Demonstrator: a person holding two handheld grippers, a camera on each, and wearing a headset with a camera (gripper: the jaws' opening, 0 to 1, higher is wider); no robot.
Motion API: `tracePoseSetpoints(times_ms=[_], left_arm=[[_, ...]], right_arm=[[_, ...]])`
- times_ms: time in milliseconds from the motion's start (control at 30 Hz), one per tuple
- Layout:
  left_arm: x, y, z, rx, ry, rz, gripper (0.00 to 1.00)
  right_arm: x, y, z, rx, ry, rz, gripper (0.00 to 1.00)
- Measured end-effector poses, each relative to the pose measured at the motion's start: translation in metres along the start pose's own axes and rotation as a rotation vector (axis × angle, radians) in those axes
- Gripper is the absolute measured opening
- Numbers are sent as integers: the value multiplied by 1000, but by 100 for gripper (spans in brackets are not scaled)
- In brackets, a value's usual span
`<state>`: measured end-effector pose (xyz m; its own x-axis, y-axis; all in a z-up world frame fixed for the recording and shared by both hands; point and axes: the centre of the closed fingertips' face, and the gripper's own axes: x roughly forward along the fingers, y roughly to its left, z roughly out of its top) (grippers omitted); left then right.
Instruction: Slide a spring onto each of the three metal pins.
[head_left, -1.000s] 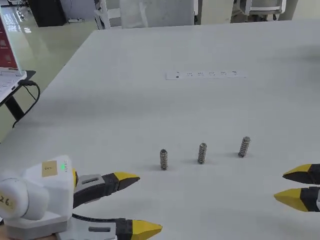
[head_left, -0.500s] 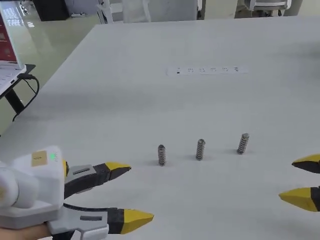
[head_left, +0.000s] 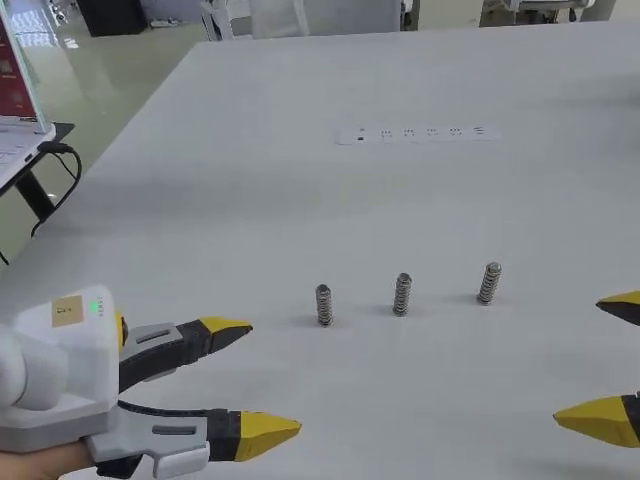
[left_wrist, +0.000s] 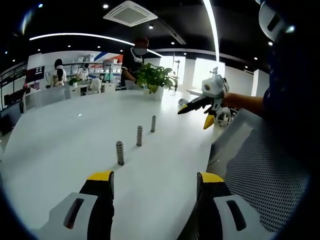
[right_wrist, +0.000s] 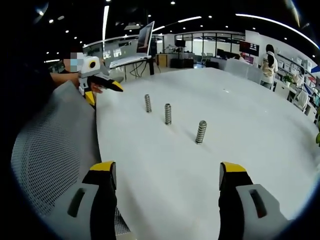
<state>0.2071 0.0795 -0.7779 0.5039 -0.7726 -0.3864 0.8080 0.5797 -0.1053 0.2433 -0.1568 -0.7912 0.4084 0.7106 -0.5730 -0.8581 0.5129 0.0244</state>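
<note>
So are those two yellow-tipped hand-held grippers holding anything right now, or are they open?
Left hand-held gripper: open, holding nothing.
Right hand-held gripper: open, holding nothing.

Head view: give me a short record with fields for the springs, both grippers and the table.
springs: three, upright in one row, apart: left spring, middle spring, right spring
left gripper: open, empty, nearer the person than the row
right gripper: open, empty, at the picture's right edge
table: white, with a socket strip beyond the springs
</note>
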Motion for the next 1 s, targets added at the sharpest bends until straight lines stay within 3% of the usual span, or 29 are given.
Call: tracePoseSetpoints(times_ms=[433,1000], left_arm=[[1,1,-2,-8,13,10,65],[3,3,-6,-45,35,29,80]], right_arm=[[1,-6,-1,-11,-4,9,93],[4,-7,-6,8,9,26,93]])
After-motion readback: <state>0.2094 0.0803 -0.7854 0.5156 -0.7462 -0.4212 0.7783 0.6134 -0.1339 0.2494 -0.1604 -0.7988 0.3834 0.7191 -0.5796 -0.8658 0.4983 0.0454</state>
